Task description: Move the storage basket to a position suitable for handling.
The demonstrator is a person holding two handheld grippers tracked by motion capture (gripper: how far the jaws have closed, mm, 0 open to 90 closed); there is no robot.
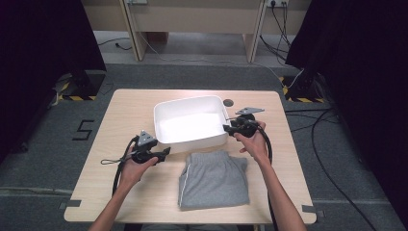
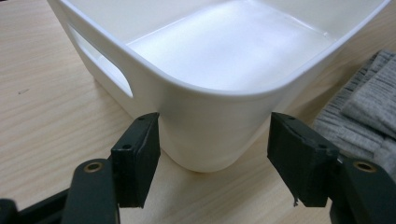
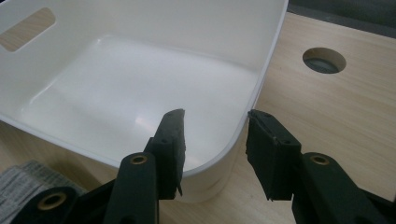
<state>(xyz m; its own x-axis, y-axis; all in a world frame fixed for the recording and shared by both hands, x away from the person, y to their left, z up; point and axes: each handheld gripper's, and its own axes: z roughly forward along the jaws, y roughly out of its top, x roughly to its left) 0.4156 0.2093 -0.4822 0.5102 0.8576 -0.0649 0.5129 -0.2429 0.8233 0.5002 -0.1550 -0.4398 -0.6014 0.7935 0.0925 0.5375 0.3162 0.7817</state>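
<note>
Black, blunt fingers (image 2: pixel 137 156) of the left gripper (image 1: pixel 166 153) are standing apart, framing the near left corner of the glossy white plastic tub (image 2: pixel 210 121) without pressing on it, while the right gripper (image 1: pixel 226 128) is straddling the tub's right rim, one finger (image 3: pixel 170 149) inside the wall and the other outside, with a gap showing on each side, so nothing is clamped. That shallow rectangular tub with rounded corners and slot handles (image 1: pixel 190 120) is sitting empty toward the far middle of the pale wood-grain tabletop (image 1: pixel 120 115), its front wall lying just beyond the folded grey knit shorts with a pale side stripe (image 1: pixel 214 179), which are resting near the front edge. As I judge it, the smooth, slick plastic is offering little purchase: a one-sided pinch on the thin rim could be tilting the tub or letting it slide across the polished wood, and the left fingers closing on a rounded corner could be skidding off it. The soft ribbed fabric may also be unfolding if it is picked up by one layer alone.
</note>
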